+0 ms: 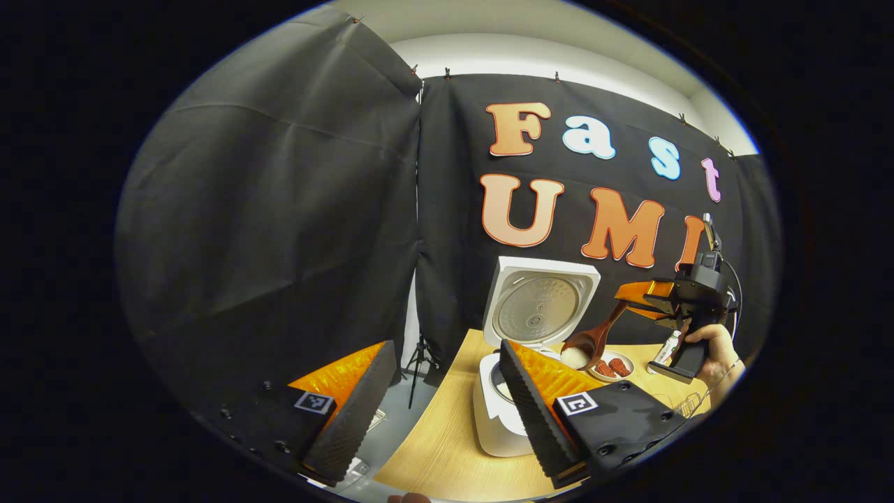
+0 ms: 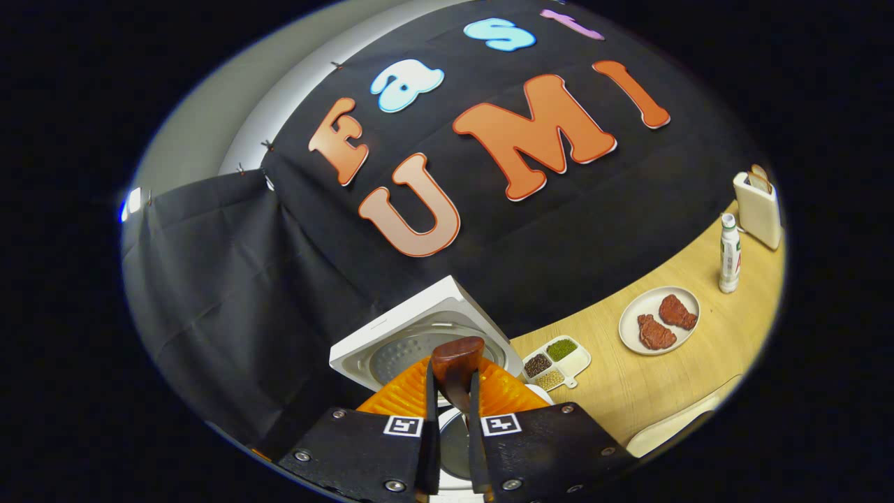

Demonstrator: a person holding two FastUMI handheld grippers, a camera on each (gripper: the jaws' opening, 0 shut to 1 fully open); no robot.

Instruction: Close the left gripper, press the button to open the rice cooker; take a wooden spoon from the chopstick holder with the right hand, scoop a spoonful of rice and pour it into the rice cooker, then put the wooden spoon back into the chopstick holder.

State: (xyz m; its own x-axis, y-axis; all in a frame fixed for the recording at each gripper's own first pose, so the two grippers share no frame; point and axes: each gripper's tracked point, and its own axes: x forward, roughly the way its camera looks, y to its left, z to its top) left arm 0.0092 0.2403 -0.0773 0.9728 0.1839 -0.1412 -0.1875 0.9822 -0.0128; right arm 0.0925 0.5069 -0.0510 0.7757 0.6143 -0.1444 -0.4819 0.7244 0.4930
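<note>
Nearest you, your left gripper (image 1: 440, 405) hangs released, fingers wide apart and holding nothing, above the bench (image 1: 447, 447). Your right gripper (image 2: 452, 433) is clenched on the wooden spoon (image 2: 457, 367), both fingers pressing its handle. The white rice cooker (image 1: 499, 412) stands on the bench with its lid (image 1: 541, 304) raised upright. The spoon's bowl, heaped with rice (image 1: 574, 358), hangs just above the cooker's rim. Beyond sit a plate of meat (image 2: 660, 320), a divided dish of grains (image 2: 559, 362) and a small bottle (image 2: 728, 253).
</note>
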